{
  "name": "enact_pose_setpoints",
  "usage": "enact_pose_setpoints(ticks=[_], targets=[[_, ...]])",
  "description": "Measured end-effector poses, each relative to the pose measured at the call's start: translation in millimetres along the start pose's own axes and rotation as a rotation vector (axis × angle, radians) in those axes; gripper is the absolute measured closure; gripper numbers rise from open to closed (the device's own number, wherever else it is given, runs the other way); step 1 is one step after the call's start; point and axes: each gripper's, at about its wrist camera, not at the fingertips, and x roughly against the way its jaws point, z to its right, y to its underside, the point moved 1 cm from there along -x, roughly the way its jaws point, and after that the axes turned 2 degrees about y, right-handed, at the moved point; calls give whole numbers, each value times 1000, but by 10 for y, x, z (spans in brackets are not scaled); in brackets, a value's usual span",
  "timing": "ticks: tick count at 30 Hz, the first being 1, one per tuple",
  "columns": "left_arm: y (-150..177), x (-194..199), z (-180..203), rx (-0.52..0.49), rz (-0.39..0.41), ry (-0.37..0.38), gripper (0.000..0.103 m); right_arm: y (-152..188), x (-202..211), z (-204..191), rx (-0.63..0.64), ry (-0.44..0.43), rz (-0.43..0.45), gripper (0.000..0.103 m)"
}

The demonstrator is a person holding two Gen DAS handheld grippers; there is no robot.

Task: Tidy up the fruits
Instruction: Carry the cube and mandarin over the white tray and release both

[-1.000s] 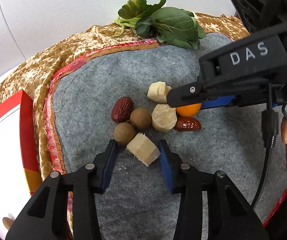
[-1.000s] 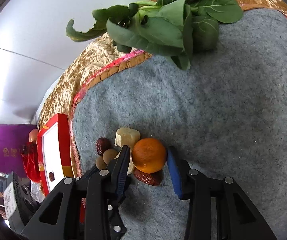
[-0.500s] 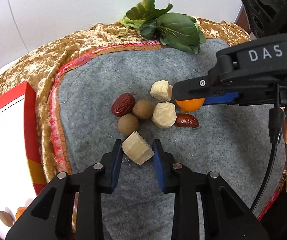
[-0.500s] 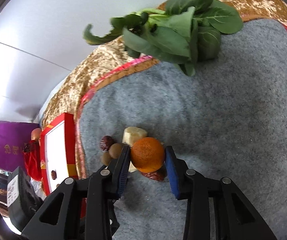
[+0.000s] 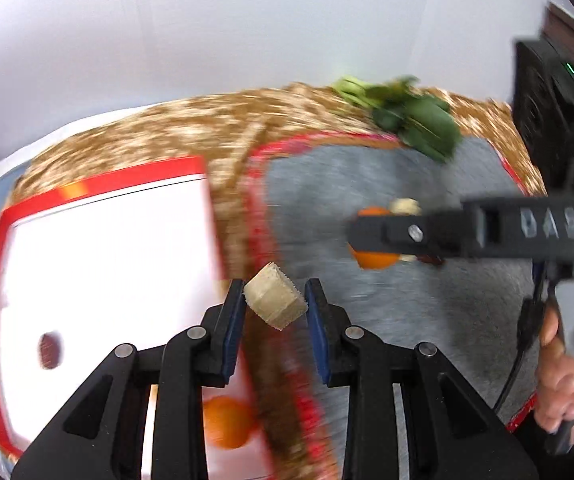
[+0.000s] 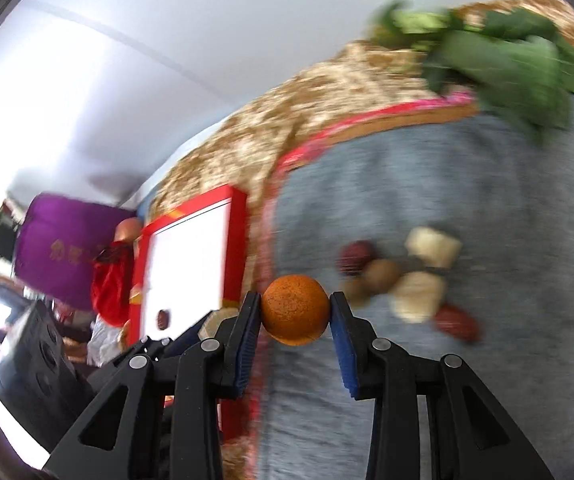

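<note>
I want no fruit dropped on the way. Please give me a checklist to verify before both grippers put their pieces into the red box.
1. Left gripper shut on pale chunk: ok.
2. Right gripper shut on orange: ok.
3. Both pieces lifted clear of grey mat: ok.
4. Red box has free white floor: ok; a date and another orange lie near its front.
5. Grippers apart from each other: ok in the left view.
6. Grip firm enough for travel: cannot tell; pictures are blurred.
</note>
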Motion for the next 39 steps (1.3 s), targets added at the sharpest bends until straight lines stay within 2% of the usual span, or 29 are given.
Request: enact_pose_setpoints(ticks=[5, 11, 17, 21, 26, 27, 29, 30, 33, 39], targets=[[115, 62, -489, 111, -13, -72, 76, 122, -198, -386, 95, -49, -1, 68], [246, 52, -807, 185, -65, -133, 76, 316, -435, -689, 193, -69, -35, 68], [297, -43, -856, 192, -103, -151, 75, 424, -608, -756, 224, -31, -58, 67], [301, -103, -859, 211, -126, -167, 75, 415, -592, -737, 200, -62, -68, 65], [279, -124, -889, 249, -129, -256, 74, 394, -512, -749, 197, -81, -58, 60], [264, -115, -893, 255, -121, -264, 71, 378, -473, -733, 193, -84, -53, 60], [224, -91, -880, 254, -102, -273, 60, 346, -395, -694, 186, -81, -42, 60], [203, -71, -855, 247, -89, -277, 57, 322, -341, -654, 176, -81, -33, 60], [113, -33, -710, 198, -50, -279, 57, 221, -157, -478, 130, -80, -7, 60], [-33, -121, -199, 53, -25, -206, 57, 21, 213, 37, 17, -33, 35, 60]])
